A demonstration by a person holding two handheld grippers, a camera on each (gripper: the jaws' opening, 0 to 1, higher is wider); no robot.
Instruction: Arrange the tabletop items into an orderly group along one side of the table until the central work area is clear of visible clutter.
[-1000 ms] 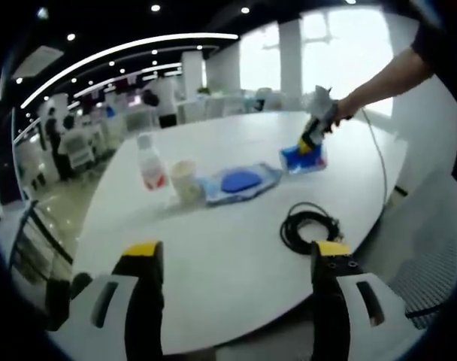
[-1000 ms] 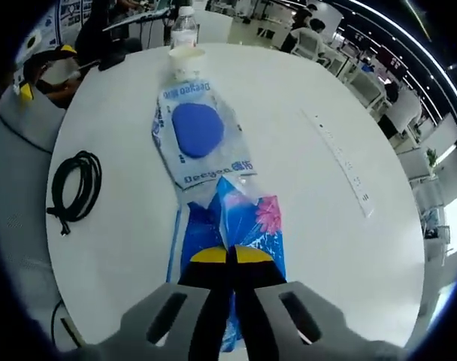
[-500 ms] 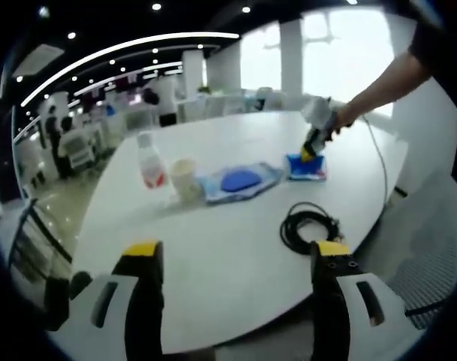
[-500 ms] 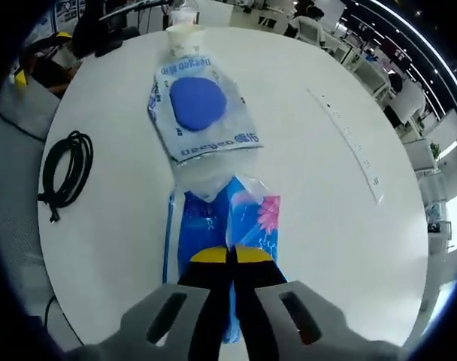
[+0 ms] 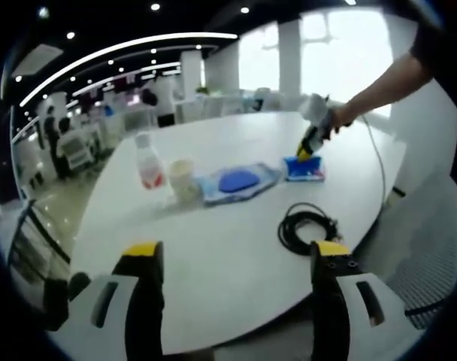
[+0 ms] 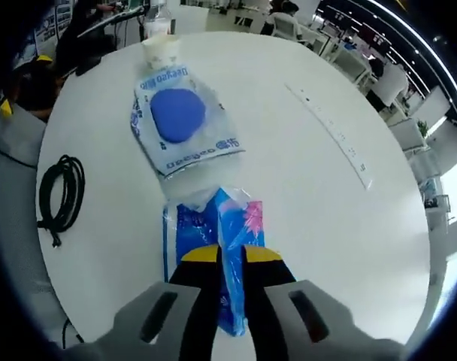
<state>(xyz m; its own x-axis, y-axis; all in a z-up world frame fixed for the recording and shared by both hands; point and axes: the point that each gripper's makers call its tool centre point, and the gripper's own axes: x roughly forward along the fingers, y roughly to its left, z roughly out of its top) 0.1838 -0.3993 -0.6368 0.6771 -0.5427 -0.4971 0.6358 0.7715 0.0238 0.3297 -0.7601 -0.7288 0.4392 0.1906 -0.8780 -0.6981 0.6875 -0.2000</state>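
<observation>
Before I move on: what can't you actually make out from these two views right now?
- Near end of the blue plastic tissue pack, right gripper view: hidden beneath the right gripper.
- Whether the jaws still pinch the pack: a narrow gap shows; cannot tell.
- Clear plastic bottle, right gripper view: cut off by the top edge, behind the white paper cup.
- Print on the clear wipes pouch with the blue round lid, left gripper view: too small and blurred.

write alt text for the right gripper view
The right gripper pinches a blue tissue pack on a round white table, jaws slightly apart. Beyond it lie a clear wipes pouch, a paper cup and a coiled black cable.
</observation>
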